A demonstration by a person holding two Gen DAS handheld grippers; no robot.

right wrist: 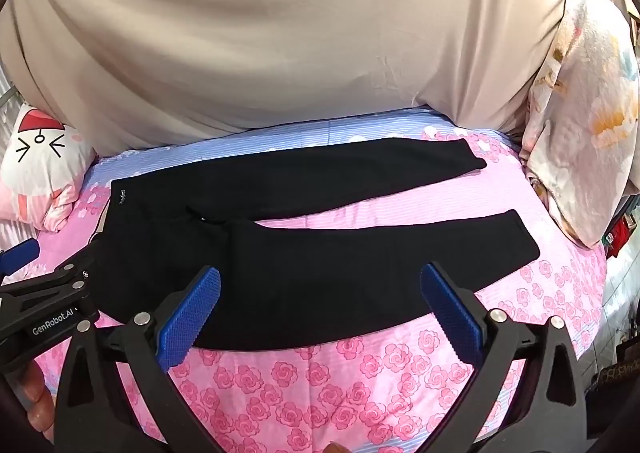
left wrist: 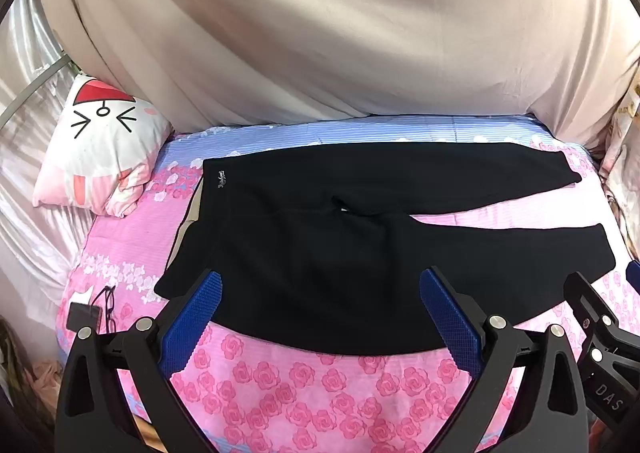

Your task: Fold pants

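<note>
Now, from the left wrist view, I see the black soft fabric pants (left wrist: 360, 237) lying flat on the pink rose-printed bed sheet (left wrist: 304, 385), just ahead of my left gripper (left wrist: 320, 317). Its blue ribbed pads stand wide apart and hold nothing; the waistband is beyond its left finger and both legs run off to the right. The right gripper (left wrist: 600, 325) shows at the right edge.

From the right wrist view, my right gripper (right wrist: 320, 313) is also wide and empty, with the near leg just in front of its fingers. I judge that folding is not yet begun. The next move probably calls for pinching the near edge with both grippers and carrying it over the far leg.
</note>
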